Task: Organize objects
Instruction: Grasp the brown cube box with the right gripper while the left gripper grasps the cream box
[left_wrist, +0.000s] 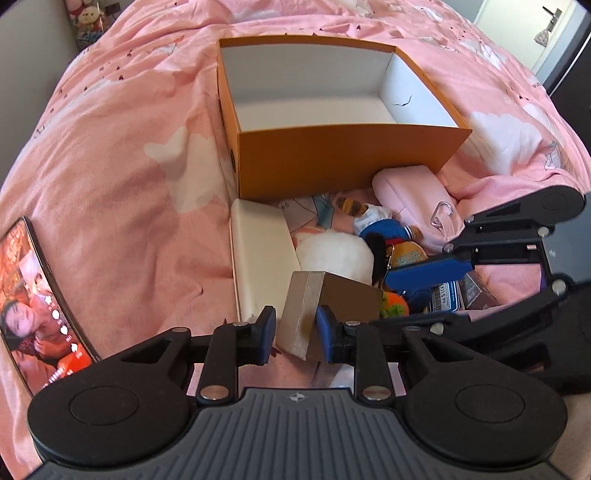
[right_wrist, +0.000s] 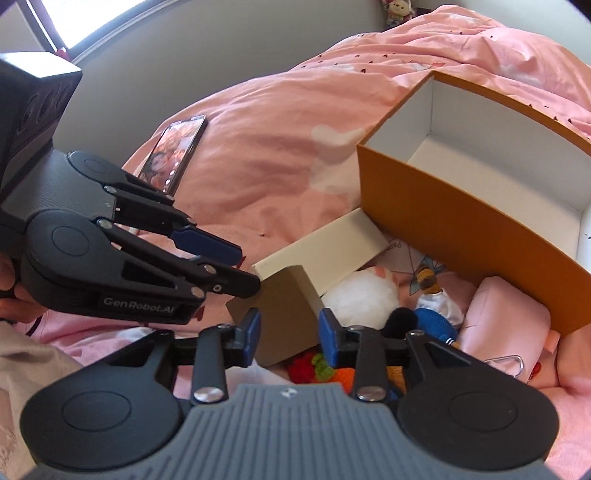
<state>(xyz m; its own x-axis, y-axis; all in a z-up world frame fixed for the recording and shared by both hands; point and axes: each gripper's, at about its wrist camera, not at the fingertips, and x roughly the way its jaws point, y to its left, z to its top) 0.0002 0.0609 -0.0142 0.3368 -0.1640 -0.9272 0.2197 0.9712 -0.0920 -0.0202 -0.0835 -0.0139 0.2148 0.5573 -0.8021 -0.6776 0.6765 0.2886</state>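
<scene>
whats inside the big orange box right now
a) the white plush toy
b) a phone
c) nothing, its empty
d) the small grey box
c: the orange box shows only its bare white floor and walls in both views; the phone lies apart on the pink bedding, the white plush toy sits outside in front of it, and the small grey box is between the fingers of the left gripper.

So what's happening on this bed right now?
A person with two handheld grippers is tidying clutter into an orange box, which holds nothing yet. The left gripper has its fingers around a small brown box. The right gripper is open over the pile of plush toys beside it.
</scene>
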